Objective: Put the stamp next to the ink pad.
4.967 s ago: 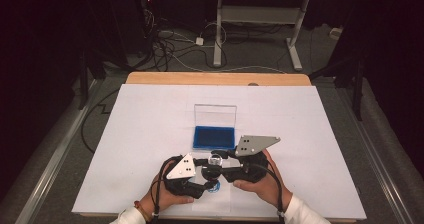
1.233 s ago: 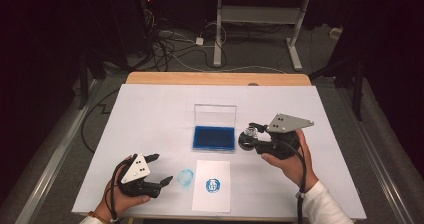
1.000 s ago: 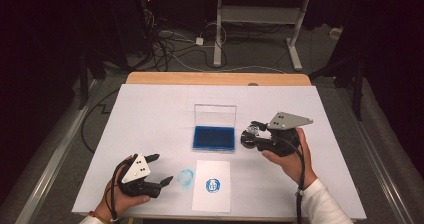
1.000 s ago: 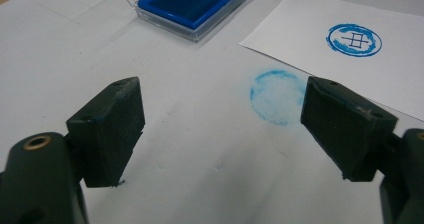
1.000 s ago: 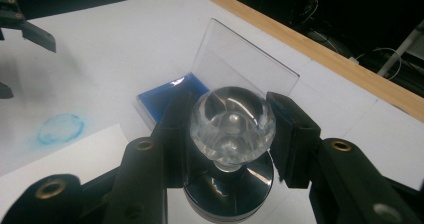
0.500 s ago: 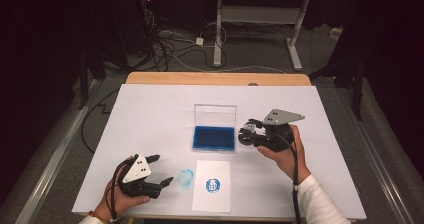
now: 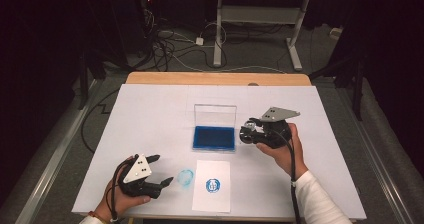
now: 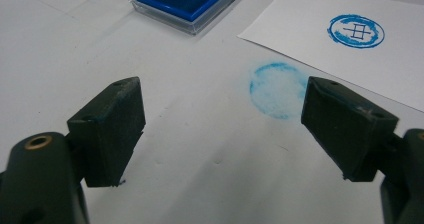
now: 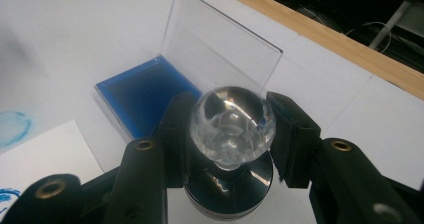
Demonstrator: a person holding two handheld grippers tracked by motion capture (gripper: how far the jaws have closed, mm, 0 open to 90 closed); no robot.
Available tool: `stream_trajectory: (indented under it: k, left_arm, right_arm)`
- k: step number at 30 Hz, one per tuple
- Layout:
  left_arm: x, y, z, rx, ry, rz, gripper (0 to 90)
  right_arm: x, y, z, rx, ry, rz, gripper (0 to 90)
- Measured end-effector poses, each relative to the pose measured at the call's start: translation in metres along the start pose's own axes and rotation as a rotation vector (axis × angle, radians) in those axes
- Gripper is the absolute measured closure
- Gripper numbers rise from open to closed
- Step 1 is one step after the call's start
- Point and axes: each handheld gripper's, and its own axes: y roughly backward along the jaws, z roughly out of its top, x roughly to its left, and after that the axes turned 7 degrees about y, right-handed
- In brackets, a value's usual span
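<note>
Our right tongs (image 9: 227,134) pinch the stamp (image 9: 231,134) upright; the ink pad (image 7: 214,138) lies just beside their tips. Left tongs (image 8: 222,129) spread, empty.

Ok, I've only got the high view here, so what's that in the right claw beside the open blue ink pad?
Observer: In the right gripper view, the right claw is shut on a stamp with a clear faceted knob and a round black base.
Operator: And the other hand?
Observer: The left gripper view shows the left claw wide open with nothing gripped.
Operator: What's printed on the white paper sheet?
Observer: Up close, it's a blue ring with a small grid-like character inside.
</note>
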Motion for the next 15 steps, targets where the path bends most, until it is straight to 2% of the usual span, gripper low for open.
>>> stream_trajectory:
  k: [15]
  left_arm:
    - [-0.004, -0.002, 0.001, 0.019, -0.011, 0.003, 16.9]
  right_arm:
    - [-0.004, -0.017, -0.005, 0.046, -0.005, -0.018, 56.8]
